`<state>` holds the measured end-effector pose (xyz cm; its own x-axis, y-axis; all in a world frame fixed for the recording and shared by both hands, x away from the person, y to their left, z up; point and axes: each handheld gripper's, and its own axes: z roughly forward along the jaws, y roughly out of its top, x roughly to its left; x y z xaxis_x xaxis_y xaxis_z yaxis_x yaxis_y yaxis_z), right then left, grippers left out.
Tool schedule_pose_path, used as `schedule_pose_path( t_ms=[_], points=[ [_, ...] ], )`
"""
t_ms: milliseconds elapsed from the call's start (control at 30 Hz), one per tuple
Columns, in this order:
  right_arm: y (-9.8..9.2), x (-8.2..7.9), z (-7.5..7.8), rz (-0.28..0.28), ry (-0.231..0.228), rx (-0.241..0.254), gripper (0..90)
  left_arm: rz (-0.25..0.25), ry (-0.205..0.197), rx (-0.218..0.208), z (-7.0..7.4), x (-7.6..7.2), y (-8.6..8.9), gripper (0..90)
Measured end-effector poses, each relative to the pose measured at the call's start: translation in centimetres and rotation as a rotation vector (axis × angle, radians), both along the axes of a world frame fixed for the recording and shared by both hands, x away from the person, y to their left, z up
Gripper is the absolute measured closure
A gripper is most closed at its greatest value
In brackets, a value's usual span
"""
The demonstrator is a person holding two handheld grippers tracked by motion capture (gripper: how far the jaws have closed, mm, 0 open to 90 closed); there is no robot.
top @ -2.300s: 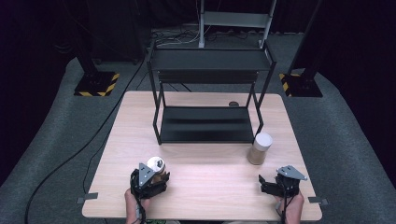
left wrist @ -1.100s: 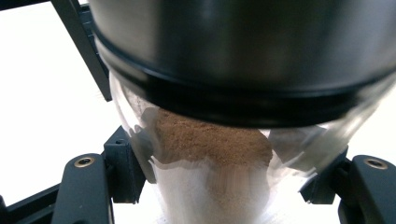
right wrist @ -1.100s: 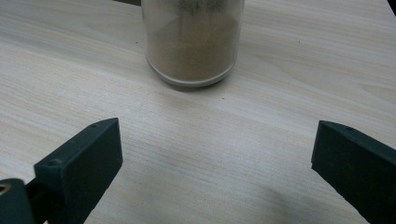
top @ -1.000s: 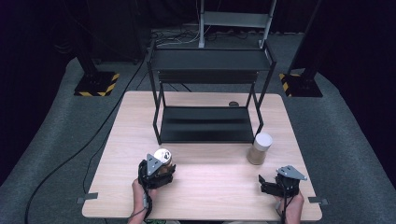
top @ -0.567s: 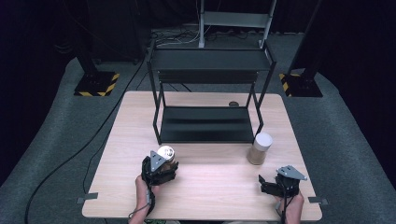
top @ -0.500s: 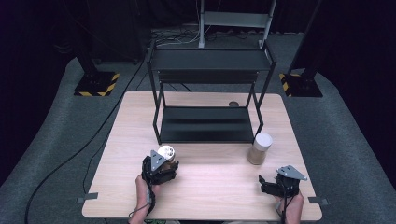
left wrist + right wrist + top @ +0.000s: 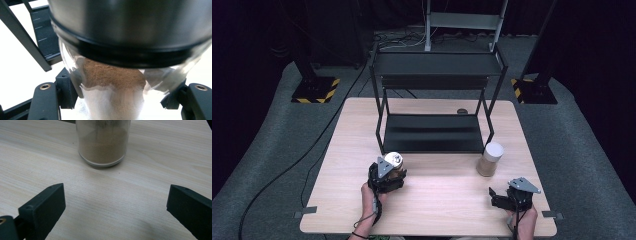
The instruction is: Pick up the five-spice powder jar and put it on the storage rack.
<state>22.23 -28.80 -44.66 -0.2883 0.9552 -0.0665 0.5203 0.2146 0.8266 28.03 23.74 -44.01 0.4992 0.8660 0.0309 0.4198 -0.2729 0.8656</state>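
Note:
My left gripper [image 7: 390, 173] is shut on a glass jar [image 7: 395, 160] with a metal lid, held near the table's front left, just before the black rack [image 7: 434, 100]. In the left gripper view the jar [image 7: 112, 82] is very close, with brown powder inside, a steel lid [image 7: 130, 25] above and a black jaw pressing on each side of the glass. My right gripper [image 7: 501, 196] rests open at the front right. A second jar [image 7: 489, 159] with a white lid stands on the table beyond it. In the right gripper view this jar [image 7: 102, 142] of tan powder stands ahead of the wide-apart jaws.
The two-level black rack stands across the middle of the wooden table [image 7: 437, 210], its lower shelf [image 7: 432, 134] bare. A small dark round thing [image 7: 461, 111] lies behind the rack. Cables and stands with striped bases [image 7: 314, 92] are on the floor around.
My left gripper has carried the metal-lidded jar right and away from the front edge, closer to the rack. The right gripper and the white-lidded jar have stayed put.

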Motion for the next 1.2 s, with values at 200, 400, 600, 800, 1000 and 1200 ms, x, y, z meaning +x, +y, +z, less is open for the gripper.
schedule_pose_path(
  t_ms=[200, 400, 600, 800, 1000, 1200],
  points=[
    [0.0, 0.0, 0.0, 0.000, -0.001, 0.000, 0.9, 0.001, 0.004, 0.004, -0.1, 0.6, -0.3, 31.1],
    [0.0, 0.0, 0.0, 0.001, -0.002, 0.000, 0.9, -0.003, 0.007, 0.009, -0.1, 1.1, -0.5, 31.1],
    [0.0, 0.0, 0.0, 0.001, -0.002, 0.000, 0.9, -0.006, 0.006, 0.014, -0.1, 1.6, -0.8, 31.1],
    [0.0, 0.0, 0.0, 0.001, -0.003, 0.000, 0.9, -0.006, 0.005, 0.016, 0.0, 2.0, -1.0, 31.1],
    [0.0, -0.1, 0.0, 0.002, -0.004, 0.000, 0.9, -0.013, 0.007, 0.024, -0.1, 2.5, -1.2, 31.1],
    [0.0, -0.1, -0.1, 0.004, -0.007, -0.001, 0.9, -0.018, 0.010, 0.026, -0.1, 2.9, -1.5, 31.1]
  ],
)
